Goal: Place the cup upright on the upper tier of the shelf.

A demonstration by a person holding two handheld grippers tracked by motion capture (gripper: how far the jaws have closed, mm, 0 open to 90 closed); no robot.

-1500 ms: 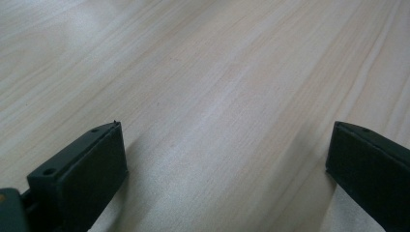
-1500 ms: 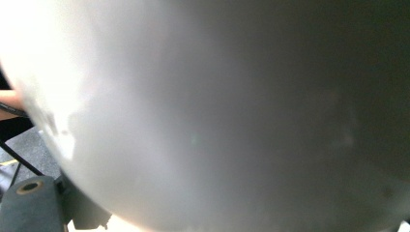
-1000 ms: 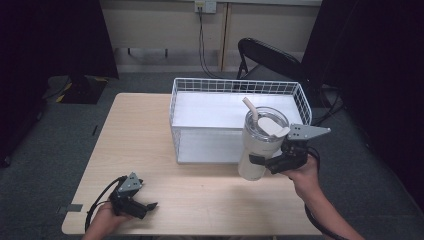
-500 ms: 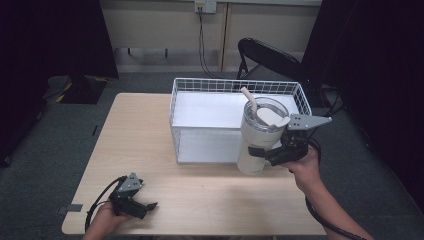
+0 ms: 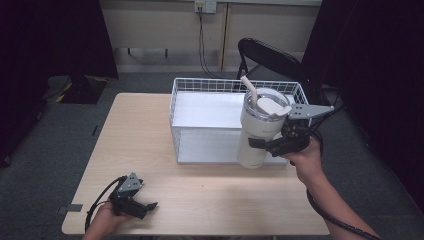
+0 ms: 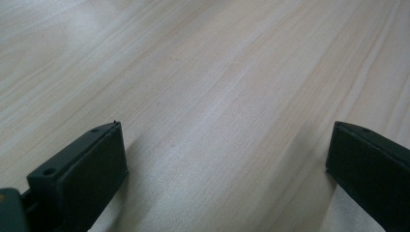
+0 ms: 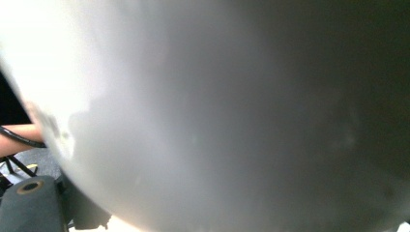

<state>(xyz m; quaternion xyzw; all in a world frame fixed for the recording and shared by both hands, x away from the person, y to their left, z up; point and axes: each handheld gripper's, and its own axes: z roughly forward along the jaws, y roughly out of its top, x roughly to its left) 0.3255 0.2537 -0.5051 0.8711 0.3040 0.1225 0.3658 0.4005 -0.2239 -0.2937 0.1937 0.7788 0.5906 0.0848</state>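
- My right tool (image 5: 270, 145) is clamped on the side of a big white tumbler (image 5: 260, 127), its jaws closed against the cup's lower half.
- The tumbler is upright, tipped only slightly, and I hold it at the right part of the desk (image 5: 135, 135), in front of the near right corner of the wire basket (image 5: 200, 87). Whether its base clears the desk I cannot tell from the high view.
- The tumbler has a pale lid and a straw (image 5: 248, 90) that leans to the far left out of its top.
- In the right gripper view the tumbler's wall (image 7: 232, 106) sits so close that it is only a grey-white blur, with one black jaw at the bottom left corner.
- The wire basket is white, with a white floor, and stands on the far right half of the desk.
- My left tool (image 5: 147, 205) rests at the near left of the desk, well apart from the tumbler and the basket.
- In the left gripper view its jaws stand wide apart with only bare wood between them, so it grips nothing.
- A black folding chair (image 5: 270, 57) stands behind the desk, past the basket.
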